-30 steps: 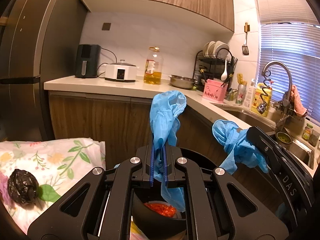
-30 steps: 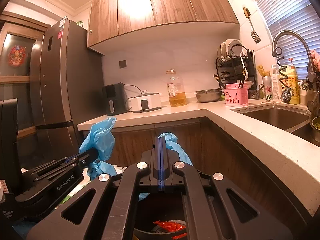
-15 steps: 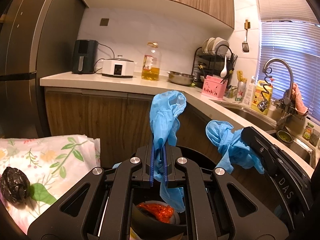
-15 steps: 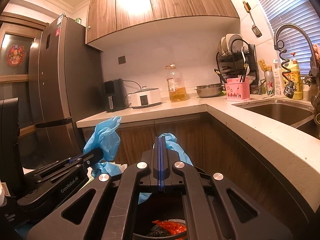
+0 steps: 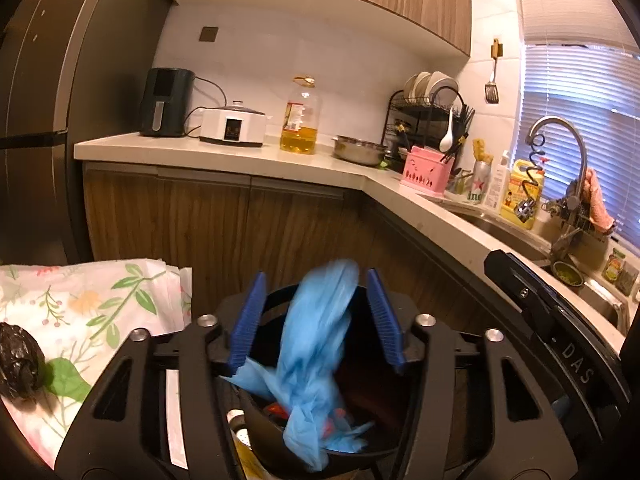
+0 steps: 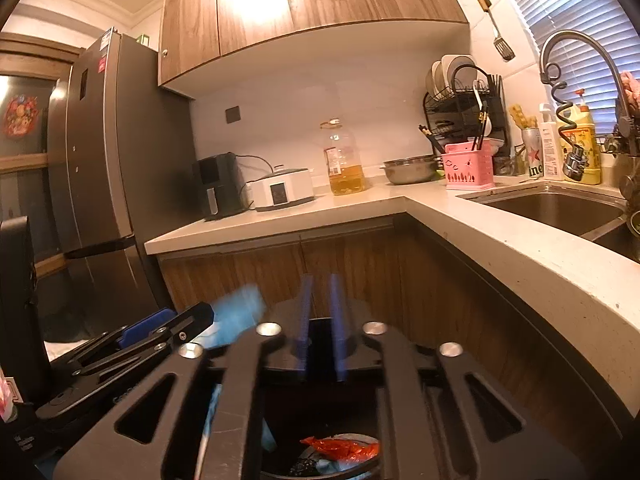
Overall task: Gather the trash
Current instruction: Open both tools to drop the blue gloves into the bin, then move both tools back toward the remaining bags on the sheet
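My left gripper (image 5: pixel 316 316) is open above a black trash bin (image 5: pixel 360 456). A blue glove (image 5: pixel 316 360) is blurred, loose between the jaws, dropping into the bin. My right gripper (image 6: pixel 320 328) is slightly open and empty over the same bin (image 6: pixel 352 474); red wrapper trash (image 6: pixel 344 448) lies inside. In the right wrist view the left gripper (image 6: pixel 160 326) shows at left with the blurred blue glove (image 6: pixel 236 316) beside it. The right gripper's body (image 5: pixel 532 312) shows at right in the left wrist view, with no glove in it.
A floral cloth (image 5: pixel 88 312) at left carries a knotted black bag (image 5: pixel 18 360). Wooden cabinets (image 5: pixel 224 232) and an L-shaped counter (image 5: pixel 248 156) stand ahead, with sink (image 6: pixel 548 208) at right. A fridge (image 6: pixel 104 184) stands at left.
Both grippers opened. The left let go of its blue glove, which now falls into the bin. The glove held by the right gripper is gone from its jaws.
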A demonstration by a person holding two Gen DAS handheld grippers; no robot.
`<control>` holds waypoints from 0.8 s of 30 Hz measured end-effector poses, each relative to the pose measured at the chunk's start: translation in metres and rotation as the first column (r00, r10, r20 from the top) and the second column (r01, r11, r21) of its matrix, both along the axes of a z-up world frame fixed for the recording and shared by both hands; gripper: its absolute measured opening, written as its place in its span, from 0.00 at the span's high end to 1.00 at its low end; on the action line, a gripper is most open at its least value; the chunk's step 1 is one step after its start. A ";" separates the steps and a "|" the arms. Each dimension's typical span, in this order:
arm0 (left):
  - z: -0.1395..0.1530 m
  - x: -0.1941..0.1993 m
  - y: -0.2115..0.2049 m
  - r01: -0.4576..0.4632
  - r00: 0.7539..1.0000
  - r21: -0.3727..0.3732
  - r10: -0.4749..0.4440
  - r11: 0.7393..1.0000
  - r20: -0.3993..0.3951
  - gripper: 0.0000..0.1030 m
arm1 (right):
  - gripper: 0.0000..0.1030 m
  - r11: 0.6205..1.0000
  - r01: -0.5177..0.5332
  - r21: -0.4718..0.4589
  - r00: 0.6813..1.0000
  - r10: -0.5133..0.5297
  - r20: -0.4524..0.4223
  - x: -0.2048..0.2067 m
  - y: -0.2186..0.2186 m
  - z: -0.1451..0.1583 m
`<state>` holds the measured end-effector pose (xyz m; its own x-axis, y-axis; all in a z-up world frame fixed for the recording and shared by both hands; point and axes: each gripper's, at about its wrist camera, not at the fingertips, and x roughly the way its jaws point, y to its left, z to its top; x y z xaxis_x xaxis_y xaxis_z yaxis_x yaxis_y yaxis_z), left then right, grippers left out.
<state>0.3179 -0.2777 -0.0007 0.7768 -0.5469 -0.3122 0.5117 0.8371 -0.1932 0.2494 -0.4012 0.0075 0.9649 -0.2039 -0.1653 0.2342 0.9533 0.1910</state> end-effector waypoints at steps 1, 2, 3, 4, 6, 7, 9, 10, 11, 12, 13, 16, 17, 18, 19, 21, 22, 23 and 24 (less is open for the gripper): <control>0.000 0.000 0.001 -0.002 1.000 -0.002 0.002 1.000 -0.001 0.41 | 0.70 1.000 0.004 0.002 1.000 -0.004 0.001 -0.002 0.000 0.000; 0.000 -0.001 0.001 -0.007 1.000 -0.002 0.007 1.000 -0.001 0.40 | 0.69 1.000 0.006 0.003 1.000 -0.006 -0.002 -0.002 0.000 0.000; 0.000 -0.001 0.002 -0.012 1.000 -0.002 0.012 1.000 0.000 0.38 | 0.66 1.000 0.008 0.005 1.000 -0.008 -0.004 -0.004 0.000 -0.001; -0.001 -0.002 0.004 -0.018 1.000 -0.004 0.018 1.000 -0.002 0.36 | 0.61 1.000 0.010 0.005 1.000 -0.010 -0.003 -0.005 0.001 -0.001; -0.001 -0.003 0.008 -0.027 1.000 -0.013 0.027 1.000 -0.006 0.32 | 0.55 1.000 0.013 0.000 1.000 -0.013 -0.005 -0.009 0.003 -0.002; -0.001 -0.005 0.012 -0.037 0.999 -0.016 0.037 0.999 -0.006 0.30 | 0.54 1.000 0.013 -0.004 1.000 -0.013 -0.006 -0.010 0.004 -0.002; 0.000 -0.008 0.016 -0.051 0.999 -0.012 0.051 0.999 -0.009 0.27 | 0.50 1.000 0.013 -0.012 1.000 -0.013 -0.011 -0.012 0.008 -0.003; 0.000 -0.010 0.019 -0.059 0.998 -0.009 0.059 0.998 -0.008 0.25 | 0.47 1.000 0.013 -0.013 1.000 -0.013 -0.012 -0.014 0.009 -0.002; 0.000 -0.013 0.022 -0.068 0.998 -0.007 0.068 0.998 -0.006 0.23 | 0.46 1.000 0.012 -0.013 1.000 -0.012 -0.011 -0.017 0.011 -0.002; 0.000 -0.015 0.025 -0.079 0.997 -0.003 0.079 0.997 -0.003 0.20 | 0.44 1.000 0.010 -0.012 1.000 -0.010 -0.010 -0.019 0.012 -0.002; 0.001 -0.020 0.029 -0.093 0.996 0.003 0.093 0.996 0.004 0.19 | 0.40 1.000 0.009 -0.012 1.000 -0.010 -0.012 -0.021 0.013 -0.001; 0.001 -0.033 0.041 -0.121 0.992 0.012 0.121 0.993 0.017 0.13 | 0.37 1.000 -0.001 -0.017 1.000 0.001 -0.018 -0.027 0.019 -0.001; 0.002 -0.036 0.044 -0.129 0.991 0.013 0.128 0.992 0.021 0.12 | 0.36 1.000 -0.004 -0.021 1.000 0.004 -0.020 -0.029 0.021 -0.002; 0.002 -0.040 0.047 -0.138 0.990 0.015 0.138 0.990 0.025 0.10 | 0.34 1.000 -0.007 -0.026 1.000 0.006 -0.022 -0.031 0.024 -0.002; 0.003 -0.046 0.051 -0.149 0.988 0.018 0.148 0.989 0.030 0.08 | 0.31 0.999 -0.007 -0.031 1.000 0.006 -0.022 -0.034 0.026 -0.002; 0.003 -0.057 0.059 -0.173 0.984 0.023 0.172 0.985 0.038 0.06 | 0.28 0.999 -0.010 -0.035 1.000 0.009 -0.019 -0.042 0.031 -0.001; 0.003 -0.061 0.062 -0.182 0.983 0.028 0.181 0.983 0.042 0.06 | 0.27 0.999 -0.013 -0.032 1.000 0.012 -0.019 -0.046 0.033 0.000; 0.003 -0.065 0.065 -0.192 0.981 0.031 0.191 0.981 0.045 0.06 | 0.27 0.999 -0.015 -0.028 1.000 0.014 -0.019 -0.048 0.034 0.001; 0.003 -0.070 0.070 -0.214 0.976 0.035 0.212 0.976 0.049 0.06 | 0.25 1.000 -0.016 -0.024 1.000 0.016 -0.019 -0.052 0.036 0.001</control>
<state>0.2478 -0.2078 0.0023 0.8876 -0.3554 -0.2930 0.3283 0.9343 -0.1388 0.1976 -0.3650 0.0083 0.9649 -0.1923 -0.1786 0.2219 0.9612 0.1638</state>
